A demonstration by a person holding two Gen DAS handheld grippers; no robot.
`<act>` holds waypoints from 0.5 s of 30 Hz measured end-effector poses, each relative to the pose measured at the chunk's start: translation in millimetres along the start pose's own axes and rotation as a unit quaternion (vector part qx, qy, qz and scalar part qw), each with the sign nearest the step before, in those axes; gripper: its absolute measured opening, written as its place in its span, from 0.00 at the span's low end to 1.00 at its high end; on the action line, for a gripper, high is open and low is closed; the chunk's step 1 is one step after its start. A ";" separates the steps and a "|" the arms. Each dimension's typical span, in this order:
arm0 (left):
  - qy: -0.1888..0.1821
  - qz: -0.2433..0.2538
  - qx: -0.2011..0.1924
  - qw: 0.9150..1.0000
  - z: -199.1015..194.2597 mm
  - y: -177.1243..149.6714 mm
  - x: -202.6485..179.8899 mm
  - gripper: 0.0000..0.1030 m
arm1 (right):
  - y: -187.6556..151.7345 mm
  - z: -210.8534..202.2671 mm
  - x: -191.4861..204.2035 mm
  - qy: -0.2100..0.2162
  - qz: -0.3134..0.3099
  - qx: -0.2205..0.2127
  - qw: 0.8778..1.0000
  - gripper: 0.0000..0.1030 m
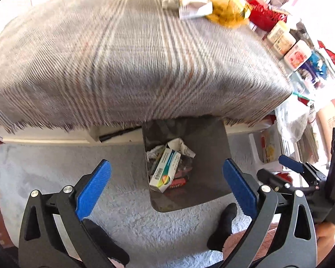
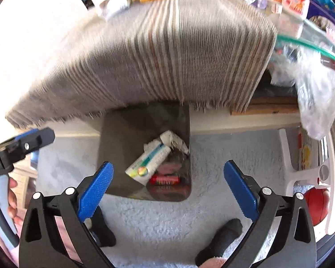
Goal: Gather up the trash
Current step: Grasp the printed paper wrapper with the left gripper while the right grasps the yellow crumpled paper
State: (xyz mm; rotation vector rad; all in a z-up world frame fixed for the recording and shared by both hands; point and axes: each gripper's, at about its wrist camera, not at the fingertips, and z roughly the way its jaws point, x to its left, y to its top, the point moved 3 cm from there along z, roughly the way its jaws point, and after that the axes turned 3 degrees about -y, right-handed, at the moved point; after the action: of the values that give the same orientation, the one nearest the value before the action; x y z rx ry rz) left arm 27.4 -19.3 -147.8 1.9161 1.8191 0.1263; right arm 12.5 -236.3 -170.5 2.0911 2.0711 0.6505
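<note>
Both grippers, left gripper [image 1: 166,185] and right gripper [image 2: 168,186], poised over dark bin [image 1: 214,147], jaws released, empty, likely between drops; medicine box [image 1: 165,169] inside; crumpled wrappers [image 1: 212,7] remaining on worktop [image 1: 100,55]

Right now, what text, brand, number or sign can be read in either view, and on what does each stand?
None can be read for certain.
Medicine box in the bin: barcode and print, blurred.
Red wrapper beside it: yellow lettering, illegible.
White jars past the striped cloth: labels blurred.
</note>
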 end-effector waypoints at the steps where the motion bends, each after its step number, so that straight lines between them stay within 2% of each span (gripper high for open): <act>1: 0.003 0.004 -0.006 1.000 -7.5 4.2 -0.4 0.92 | 3.1 -5.3 0.2 0.003 0.002 -0.003 1.000 0.97; 6: 0.010 0.018 -0.029 0.999 -29.8 26.4 -1.5 0.92 | 29.8 -32.7 3.9 0.011 0.005 -0.027 1.000 0.97; 10: 0.016 0.025 -0.043 0.999 -40.7 48.7 0.2 0.92 | 56.7 -50.6 4.0 0.039 0.015 -0.040 0.998 0.97; 15: 0.027 0.031 -0.066 0.997 -51.2 84.3 1.4 0.92 | 99.1 -68.1 3.0 0.037 0.022 -0.064 0.997 0.97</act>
State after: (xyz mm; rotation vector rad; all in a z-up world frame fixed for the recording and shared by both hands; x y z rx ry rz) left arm 84.5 -2.7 -69.0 1.8933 1.7416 0.3143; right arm 77.5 -252.6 -70.6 2.0772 1.9683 0.8562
